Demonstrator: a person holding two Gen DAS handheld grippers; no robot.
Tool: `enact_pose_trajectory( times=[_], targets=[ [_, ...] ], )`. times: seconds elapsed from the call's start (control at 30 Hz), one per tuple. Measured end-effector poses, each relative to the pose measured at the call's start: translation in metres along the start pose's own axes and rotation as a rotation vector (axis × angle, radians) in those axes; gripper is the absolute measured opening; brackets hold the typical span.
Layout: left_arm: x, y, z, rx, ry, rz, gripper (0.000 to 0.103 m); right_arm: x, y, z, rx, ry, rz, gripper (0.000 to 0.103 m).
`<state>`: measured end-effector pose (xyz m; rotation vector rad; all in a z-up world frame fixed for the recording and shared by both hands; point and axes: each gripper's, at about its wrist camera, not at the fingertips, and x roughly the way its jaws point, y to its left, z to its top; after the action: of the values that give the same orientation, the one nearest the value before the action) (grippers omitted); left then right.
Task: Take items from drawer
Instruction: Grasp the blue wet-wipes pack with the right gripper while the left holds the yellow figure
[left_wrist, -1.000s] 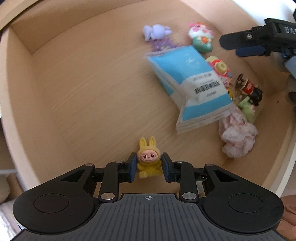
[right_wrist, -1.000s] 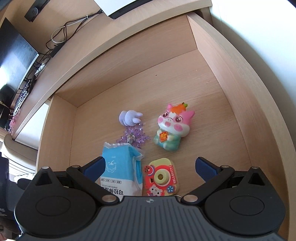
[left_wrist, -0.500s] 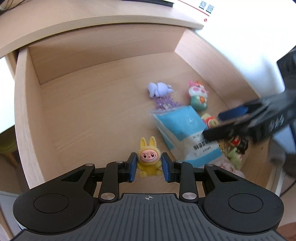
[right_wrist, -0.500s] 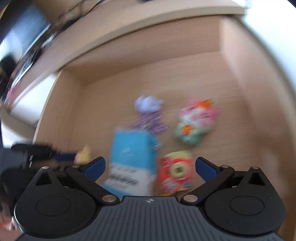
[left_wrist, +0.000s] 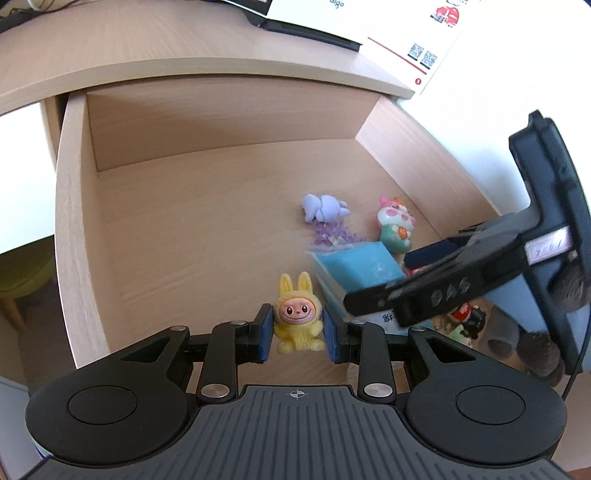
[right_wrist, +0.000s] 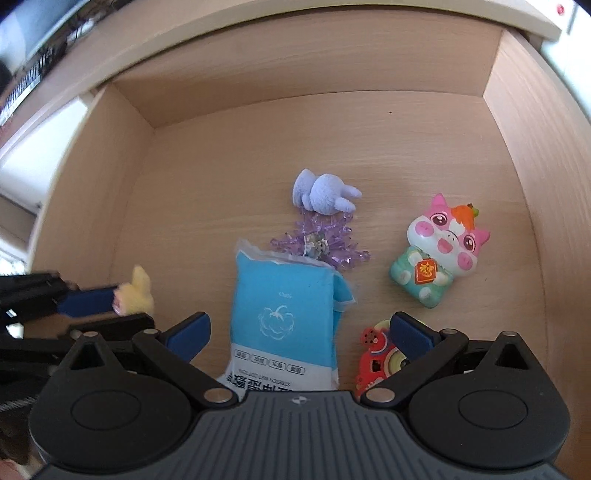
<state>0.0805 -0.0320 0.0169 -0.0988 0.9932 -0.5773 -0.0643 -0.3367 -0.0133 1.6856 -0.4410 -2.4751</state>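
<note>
Drawer (left_wrist: 74, 236) of pale wood stands pulled out under a desk top (left_wrist: 147, 55) of the same wood, filling most of both wrist views; its floor is bare on the left half. In the left wrist view, at the lower middle, the left gripper (left_wrist: 297, 334) is clenched on a yellow bunny toy (left_wrist: 297, 321), blue pads pressed to both its sides, the toy upright and facing the camera. To its right lies a blue wipes packet (right_wrist: 284, 314), its top end touching a purple crystal ornament (right_wrist: 321, 243), with a lilac plush (right_wrist: 325, 194) just above that. Further right a pink and green cat figure (right_wrist: 439, 251) lies tilted near the drawer's right wall. A red toy camera (right_wrist: 376, 358) sits at the lower right of the right wrist view, partly hidden behind a finger. The right gripper (right_wrist: 299, 332) hangs spread wide over the packet, gripping nothing. In the left wrist view that gripper crosses the right side and blocks more small toys in the corner. A white card with red print (left_wrist: 406, 37) stands on the desk top, upper right.
</note>
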Motion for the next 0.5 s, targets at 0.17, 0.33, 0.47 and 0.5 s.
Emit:
enact_pose_trajectory(
  times=[0.17,0.33,0.47,0.5],
  targets=[
    [-0.007,0.001,-0.003,-0.021,-0.052,0.003,0.032,0.004,0.012,-0.004,-0.082,0.035,-0.081,0.103],
    [-0.009,0.003,-0.003,-0.035,-0.07,-0.016,0.032,0.012,0.024,-0.008,-0.157,0.104,-0.196,0.103],
    [-0.009,0.003,-0.003,-0.041,-0.076,-0.027,0.032,0.019,0.04,-0.019,-0.315,0.151,-0.251,0.103],
    [-0.008,0.003,-0.003,-0.04,-0.075,-0.027,0.032,0.017,0.039,-0.019,-0.309,0.163,-0.23,0.103]
  ],
)
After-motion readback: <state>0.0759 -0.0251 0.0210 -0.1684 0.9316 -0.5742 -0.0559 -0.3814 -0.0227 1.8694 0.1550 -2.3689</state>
